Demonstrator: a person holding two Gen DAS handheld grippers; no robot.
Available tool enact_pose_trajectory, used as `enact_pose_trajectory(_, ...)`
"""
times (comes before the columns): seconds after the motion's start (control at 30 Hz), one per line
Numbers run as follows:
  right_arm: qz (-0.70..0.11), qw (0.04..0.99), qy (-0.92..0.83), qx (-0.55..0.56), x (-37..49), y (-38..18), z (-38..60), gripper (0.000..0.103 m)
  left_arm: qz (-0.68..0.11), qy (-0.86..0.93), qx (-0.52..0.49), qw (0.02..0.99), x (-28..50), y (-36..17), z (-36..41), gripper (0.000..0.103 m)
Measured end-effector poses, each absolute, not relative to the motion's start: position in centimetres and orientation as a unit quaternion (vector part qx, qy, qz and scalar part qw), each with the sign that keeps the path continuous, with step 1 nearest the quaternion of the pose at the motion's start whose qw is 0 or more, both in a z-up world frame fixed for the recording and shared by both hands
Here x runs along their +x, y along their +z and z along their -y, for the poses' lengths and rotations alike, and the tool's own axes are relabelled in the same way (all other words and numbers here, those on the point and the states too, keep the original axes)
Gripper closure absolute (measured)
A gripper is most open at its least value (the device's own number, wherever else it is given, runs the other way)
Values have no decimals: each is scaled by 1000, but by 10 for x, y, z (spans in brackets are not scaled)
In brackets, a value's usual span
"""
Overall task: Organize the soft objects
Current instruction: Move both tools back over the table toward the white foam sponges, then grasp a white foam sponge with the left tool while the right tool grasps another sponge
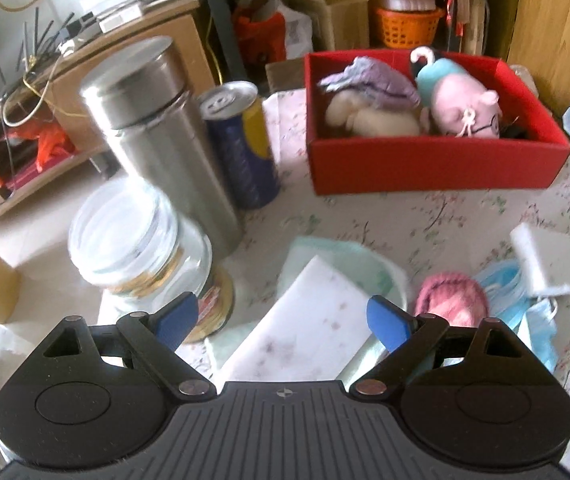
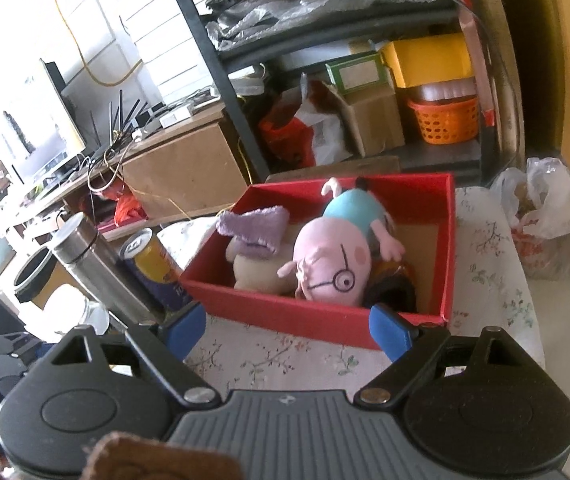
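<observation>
Left wrist view: left tongs (image 1: 283, 322) wide open above white sponge (image 1: 305, 332), right tongs (image 2: 287, 334) likewise empty

My left gripper (image 1: 283, 322) hangs tilted downward with its blue-padded fingers (image 1: 387, 322) spread wide, gripping nothing. My right gripper (image 2: 287, 330) is held more level, its blue fingertips (image 2: 187, 328) equally far apart and empty, with nothing between the jaws.

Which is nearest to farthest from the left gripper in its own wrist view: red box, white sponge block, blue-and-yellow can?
1. White sponge block, between the left gripper's open fingers.
2. Blue-and-yellow can, ahead, left.
3. Red box, ahead, right; close to the can's distance.
</observation>
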State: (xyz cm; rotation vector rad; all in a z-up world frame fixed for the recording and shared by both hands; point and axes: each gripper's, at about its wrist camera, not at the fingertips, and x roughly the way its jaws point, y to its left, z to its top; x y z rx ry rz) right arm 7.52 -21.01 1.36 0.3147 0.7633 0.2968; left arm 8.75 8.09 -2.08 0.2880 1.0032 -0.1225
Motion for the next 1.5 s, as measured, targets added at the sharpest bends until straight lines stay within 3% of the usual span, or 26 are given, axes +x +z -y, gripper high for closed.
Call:
enact_pose_trajectory(0.5,-387,898,144,150,77,5,209,40,-517,-83,178,833,87,-50,-75,15)
enact_pose_trajectory(0.67,-396,892,143,167,78,1,213,40,-543,-78,174,818,91,-61,-76,28)
enact_pose_trajectory(1.17,-418,881,153,160,78,-4,213,40,-534,-88,11,841,83,-18,-99,31)
enact_pose_trajectory(1.5,-484,848,212,30,73,-32,205,40,-534,-110,-18,838,88,-14,-94,31)
